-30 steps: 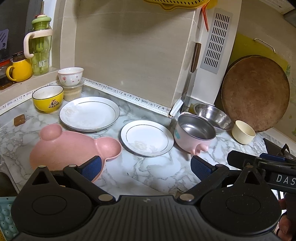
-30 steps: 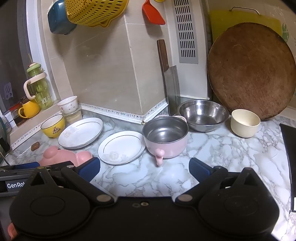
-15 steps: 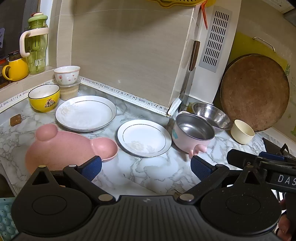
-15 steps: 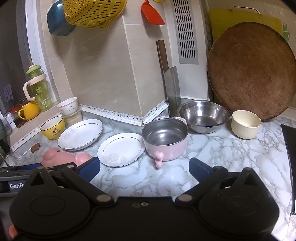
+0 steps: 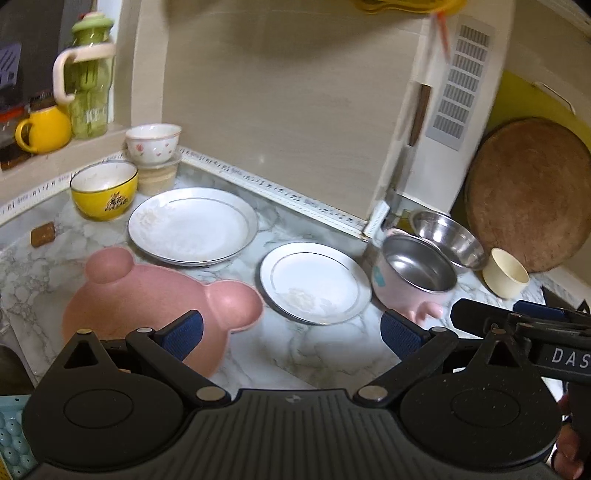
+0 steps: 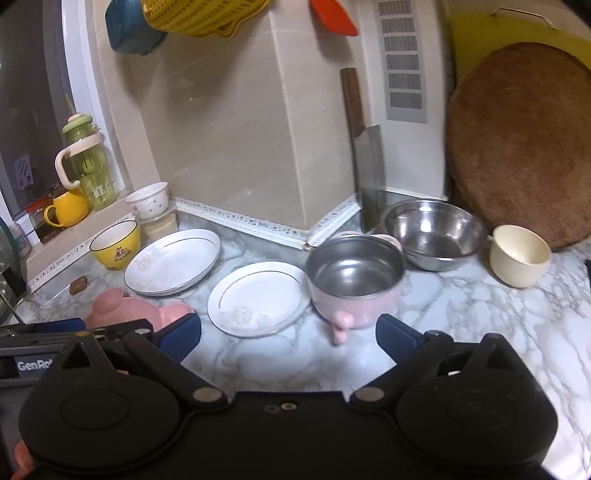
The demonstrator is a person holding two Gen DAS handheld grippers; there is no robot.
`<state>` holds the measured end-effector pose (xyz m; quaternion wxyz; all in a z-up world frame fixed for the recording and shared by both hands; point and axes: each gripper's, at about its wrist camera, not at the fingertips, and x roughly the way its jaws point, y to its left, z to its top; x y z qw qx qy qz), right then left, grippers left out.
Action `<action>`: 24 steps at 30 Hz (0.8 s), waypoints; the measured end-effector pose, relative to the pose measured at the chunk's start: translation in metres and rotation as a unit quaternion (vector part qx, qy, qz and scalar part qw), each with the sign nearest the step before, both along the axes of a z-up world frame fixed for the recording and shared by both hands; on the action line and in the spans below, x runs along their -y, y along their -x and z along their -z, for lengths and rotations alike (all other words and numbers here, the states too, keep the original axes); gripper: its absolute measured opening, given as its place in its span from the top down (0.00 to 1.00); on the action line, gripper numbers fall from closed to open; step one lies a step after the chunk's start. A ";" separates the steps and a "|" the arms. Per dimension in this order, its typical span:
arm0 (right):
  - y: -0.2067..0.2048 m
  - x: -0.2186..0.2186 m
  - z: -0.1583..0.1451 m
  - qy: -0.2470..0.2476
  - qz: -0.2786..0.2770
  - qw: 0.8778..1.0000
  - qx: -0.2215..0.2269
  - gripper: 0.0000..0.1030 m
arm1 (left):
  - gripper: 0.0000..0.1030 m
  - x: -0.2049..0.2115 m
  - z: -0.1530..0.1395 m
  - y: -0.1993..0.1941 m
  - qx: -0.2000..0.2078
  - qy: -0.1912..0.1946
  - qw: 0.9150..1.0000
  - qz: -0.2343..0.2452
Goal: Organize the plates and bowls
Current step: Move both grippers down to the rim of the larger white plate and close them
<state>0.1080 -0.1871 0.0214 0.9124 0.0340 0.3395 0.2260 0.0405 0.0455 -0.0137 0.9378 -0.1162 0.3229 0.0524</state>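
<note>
On the marble counter lie a large white plate [image 5: 192, 226] [image 6: 172, 261], a small white plate [image 5: 315, 282] [image 6: 258, 298] and a pink bear-shaped dish [image 5: 147, 301] [image 6: 138, 310]. A pink steel-lined pot [image 5: 413, 278] [image 6: 354, 282], a steel bowl [image 5: 448, 238] [image 6: 436, 233], a cream cup [image 5: 506, 272] [image 6: 521, 255], a yellow bowl [image 5: 104, 191] [image 6: 115, 244] and a floral bowl [image 5: 152, 143] [image 6: 147, 201] stand around them. My left gripper [image 5: 291, 330] is open over the counter's near edge, beside the pink dish. My right gripper [image 6: 288, 334] is open just short of the pot.
A round wooden board [image 6: 517, 140] leans at the back right, and a cleaver [image 6: 364, 162] stands against the wall corner. A green bottle [image 5: 88, 74] and yellow mug [image 5: 44, 129] sit on the left ledge. A yellow colander [image 6: 199, 14] hangs overhead.
Both grippers have tilted and drifted slightly, shifting the dishes in view; the scene is a little blurred. No dish has moved on the counter, and both grippers stay open.
</note>
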 end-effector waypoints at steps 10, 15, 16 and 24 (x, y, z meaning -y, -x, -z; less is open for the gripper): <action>-0.073 -0.068 0.009 0.011 -0.058 0.998 -0.034 0.02 | 0.00 -0.082 0.002 -0.050 -0.022 -0.014 0.998 -0.059; -0.109 -0.110 0.019 0.024 -0.074 0.995 -0.060 0.03 | 0.00 -0.125 0.011 -0.084 -0.054 -0.007 0.995 -0.088; -0.118 -0.119 0.022 0.026 -0.078 0.994 -0.067 0.03 | 0.00 -0.133 0.012 -0.090 -0.058 -0.006 0.994 -0.092; -0.171 -0.173 0.048 0.034 -0.083 0.988 -0.123 0.06 | 0.00 -0.185 0.032 -0.142 -0.096 0.003 0.989 -0.114</action>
